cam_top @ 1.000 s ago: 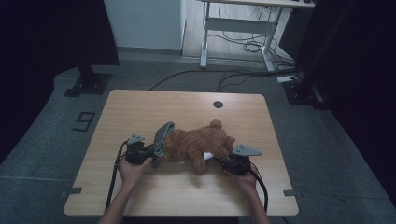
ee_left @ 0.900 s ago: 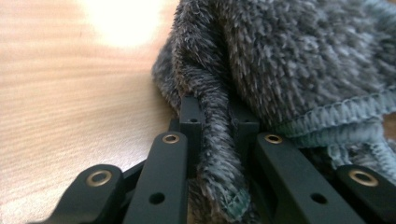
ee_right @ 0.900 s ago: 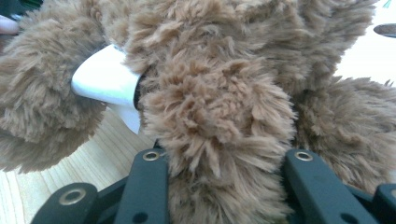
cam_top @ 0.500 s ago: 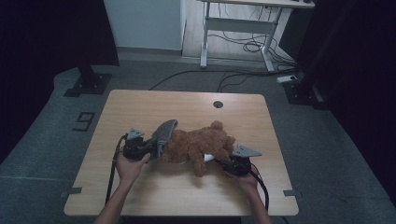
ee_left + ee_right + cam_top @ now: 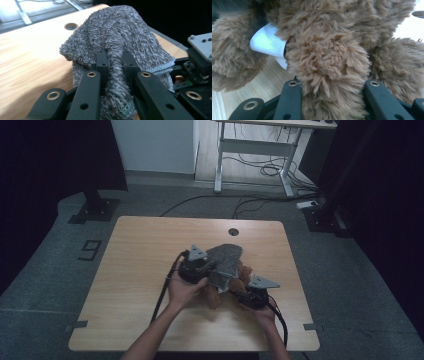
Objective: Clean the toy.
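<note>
Wooden table (image 5: 135,270): light top with a round hole (image 5: 233,231) near its far edge. A person's two forearms come in from the near side.

Brown plush toy (image 5: 240,282): lies on the table a little right of the middle, between the two hands, mostly covered from above by the grey cloth. In the right gripper view its shaggy fur (image 5: 329,60) fills the frame, and a white tag (image 5: 268,42) sticks out from between two furry limbs.

Grey fuzzy cloth (image 5: 225,260): held up over the toy, draped down across it. In the left gripper view its pile (image 5: 120,37) bunches into a ridge that runs between the jaws; a stitched hem shows on its right edge.

Left gripper (image 5: 200,267): raised above the tabletop beside the toy, jaws pinching a fold of the grey cloth (image 5: 115,72).

Right gripper (image 5: 250,295): low on the table at the toy's near right side, jaws clamped on a brown furry limb (image 5: 329,92).

Floor: grey carpet, cables, a desk frame (image 5: 250,150) beyond the table.
</note>
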`<state>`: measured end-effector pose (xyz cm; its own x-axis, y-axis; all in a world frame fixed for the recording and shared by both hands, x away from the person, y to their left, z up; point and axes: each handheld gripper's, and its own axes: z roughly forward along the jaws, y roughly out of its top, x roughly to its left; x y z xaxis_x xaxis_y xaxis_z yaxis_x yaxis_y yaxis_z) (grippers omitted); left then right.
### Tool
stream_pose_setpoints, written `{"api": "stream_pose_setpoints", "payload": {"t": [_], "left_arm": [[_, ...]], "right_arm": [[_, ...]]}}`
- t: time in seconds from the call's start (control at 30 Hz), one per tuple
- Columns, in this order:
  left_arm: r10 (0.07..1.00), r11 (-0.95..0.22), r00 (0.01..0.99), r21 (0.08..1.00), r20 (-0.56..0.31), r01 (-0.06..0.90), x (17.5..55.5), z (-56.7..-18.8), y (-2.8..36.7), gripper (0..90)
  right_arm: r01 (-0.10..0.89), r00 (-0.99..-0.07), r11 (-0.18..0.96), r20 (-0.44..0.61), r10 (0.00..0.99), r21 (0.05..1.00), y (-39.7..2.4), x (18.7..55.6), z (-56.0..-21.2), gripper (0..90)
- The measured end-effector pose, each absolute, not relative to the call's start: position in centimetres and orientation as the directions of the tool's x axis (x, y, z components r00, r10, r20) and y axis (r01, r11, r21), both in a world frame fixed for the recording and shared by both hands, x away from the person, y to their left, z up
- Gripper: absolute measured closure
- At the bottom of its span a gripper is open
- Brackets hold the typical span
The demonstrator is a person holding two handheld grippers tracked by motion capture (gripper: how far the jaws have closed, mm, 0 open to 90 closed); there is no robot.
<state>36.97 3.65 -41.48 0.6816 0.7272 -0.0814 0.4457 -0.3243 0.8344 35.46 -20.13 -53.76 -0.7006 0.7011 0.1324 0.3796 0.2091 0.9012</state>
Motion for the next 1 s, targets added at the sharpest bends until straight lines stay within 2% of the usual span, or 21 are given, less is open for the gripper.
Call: {"api": "stream_pose_setpoints", "payload": {"t": [0.13,0.17,0.33,0.63,0.83,1.0], "left_arm": [[0.721,-0.380,0.691,0.806,-0.050,0.454,37.7,-43.0,0.7,78.9],[0.725,-0.407,0.688,0.797,-0.014,0.445,37.8,-43.8,0.0,78.8],[0.735,-0.394,0.678,0.797,-0.026,0.458,38.1,-44.1,0.8,79.0],[0.801,-0.338,0.598,0.795,-0.038,0.504,38.8,-44.6,6.9,79.0],[0.836,-0.222,0.540,0.839,-0.098,0.496,38.1,-45.1,11.8,79.0],[0.870,-0.183,0.480,0.829,-0.114,0.529,38.3,-45.4,15.1,79.1]], "right_arm": [[0.384,-0.697,0.205,0.137,0.704,0.900,-20.1,35.5,-53.8,64.6],[0.395,-0.691,0.210,0.139,0.709,0.894,-20.1,35.5,-54.0,64.7],[0.403,-0.692,0.210,0.146,0.707,0.891,-20.1,35.7,-54.3,64.8],[0.398,-0.688,0.206,0.143,0.711,0.894,-20.0,35.7,-54.3,64.8],[0.383,-0.689,0.215,0.123,0.714,0.898,-19.7,35.3,-54.4,64.9],[0.385,-0.688,0.216,0.123,0.715,0.897,-19.7,35.2,-54.4,64.9]]}}
